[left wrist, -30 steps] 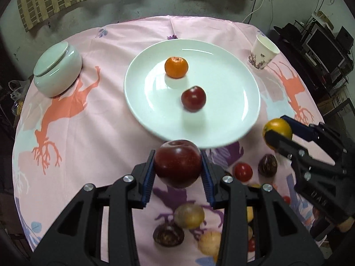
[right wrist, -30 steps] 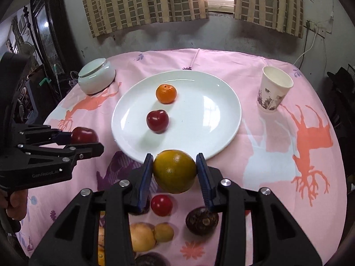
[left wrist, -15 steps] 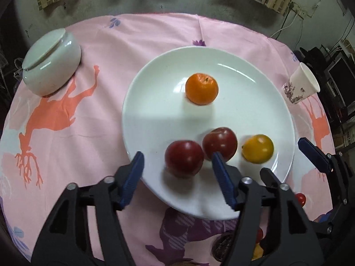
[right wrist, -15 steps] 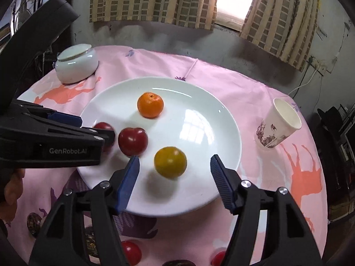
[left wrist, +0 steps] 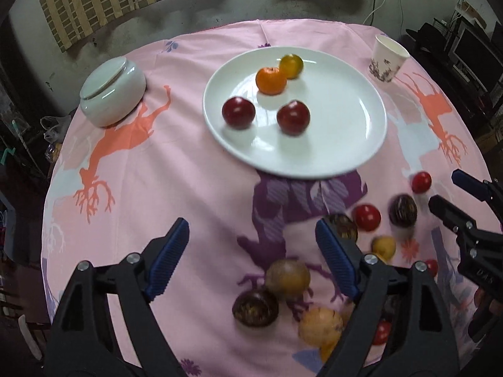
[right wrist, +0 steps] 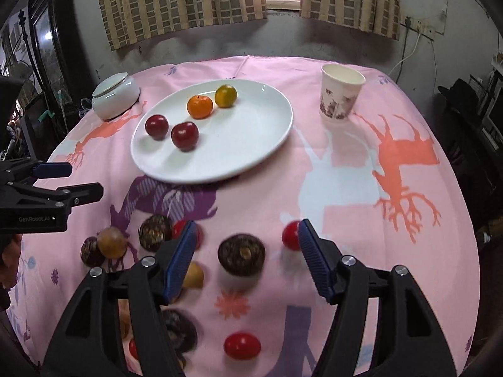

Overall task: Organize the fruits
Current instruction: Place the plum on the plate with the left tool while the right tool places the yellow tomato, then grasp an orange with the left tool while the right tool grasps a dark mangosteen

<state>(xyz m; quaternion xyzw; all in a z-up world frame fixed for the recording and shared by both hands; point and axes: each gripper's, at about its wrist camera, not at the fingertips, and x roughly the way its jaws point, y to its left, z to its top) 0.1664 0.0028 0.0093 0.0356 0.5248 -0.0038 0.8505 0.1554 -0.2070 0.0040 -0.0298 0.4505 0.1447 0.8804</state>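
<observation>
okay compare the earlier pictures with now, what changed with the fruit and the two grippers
Both grippers let go: the left gripper dropped its dark red fruit on the plate, and the right gripper dropped its yellow fruit, which now sits beside the orange. Both are open and have pulled back over the loose fruit. The other red fruit, bowl and cup stayed put.
</observation>
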